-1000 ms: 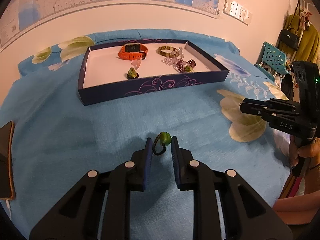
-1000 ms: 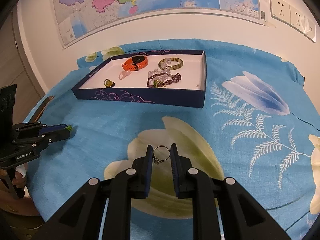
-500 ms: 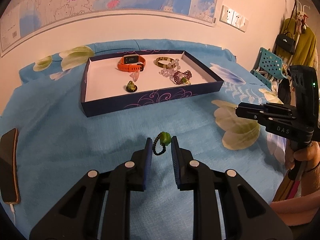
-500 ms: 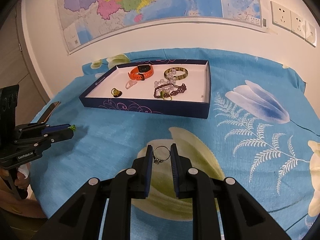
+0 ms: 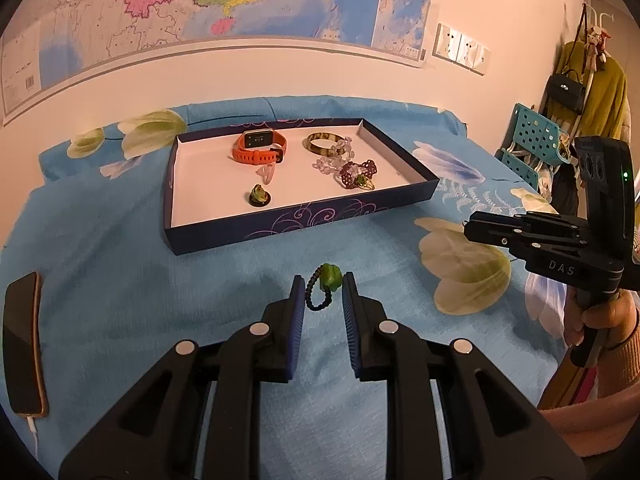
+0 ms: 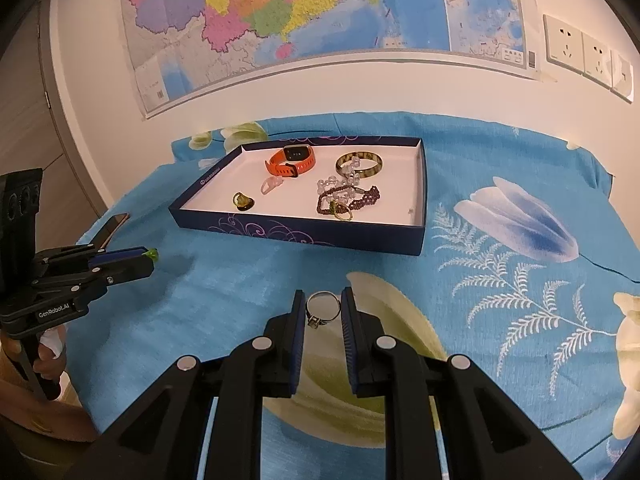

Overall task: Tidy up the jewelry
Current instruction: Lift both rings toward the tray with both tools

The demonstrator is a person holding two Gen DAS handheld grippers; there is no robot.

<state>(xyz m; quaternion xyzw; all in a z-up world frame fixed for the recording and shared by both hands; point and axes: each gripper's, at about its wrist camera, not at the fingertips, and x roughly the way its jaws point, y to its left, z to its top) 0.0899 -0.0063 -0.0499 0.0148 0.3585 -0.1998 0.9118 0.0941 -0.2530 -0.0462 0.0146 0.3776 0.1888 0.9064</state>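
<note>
My left gripper (image 5: pixel 323 288) is shut on a black beaded ring with a green stone (image 5: pixel 325 285), held above the blue cloth in front of the tray. My right gripper (image 6: pixel 323 307) is shut on a silver ring (image 6: pixel 322 310), also above the cloth. A dark blue tray (image 5: pixel 280 227) (image 6: pixel 304 232) with a white floor holds an orange watch (image 5: pixel 259 146), a mottled bangle (image 5: pixel 323 144), a clear bead string, a purple bead bracelet (image 5: pixel 356 172), a pink ring and a green-stone ring (image 5: pixel 259 195). Each gripper shows in the other's view: the right one (image 5: pixel 468 226), the left one (image 6: pixel 150 258).
A blue floral cloth (image 6: pixel 500 280) covers the table. A phone (image 5: pixel 22 340) lies at the left edge. A map and wall sockets hang on the wall behind. A teal chair (image 5: pixel 532 140) and hanging clothes stand at the far right.
Both grippers have risen and tilted up with their rings still held; the tray now sits lower in both views and more of the wall map shows.
</note>
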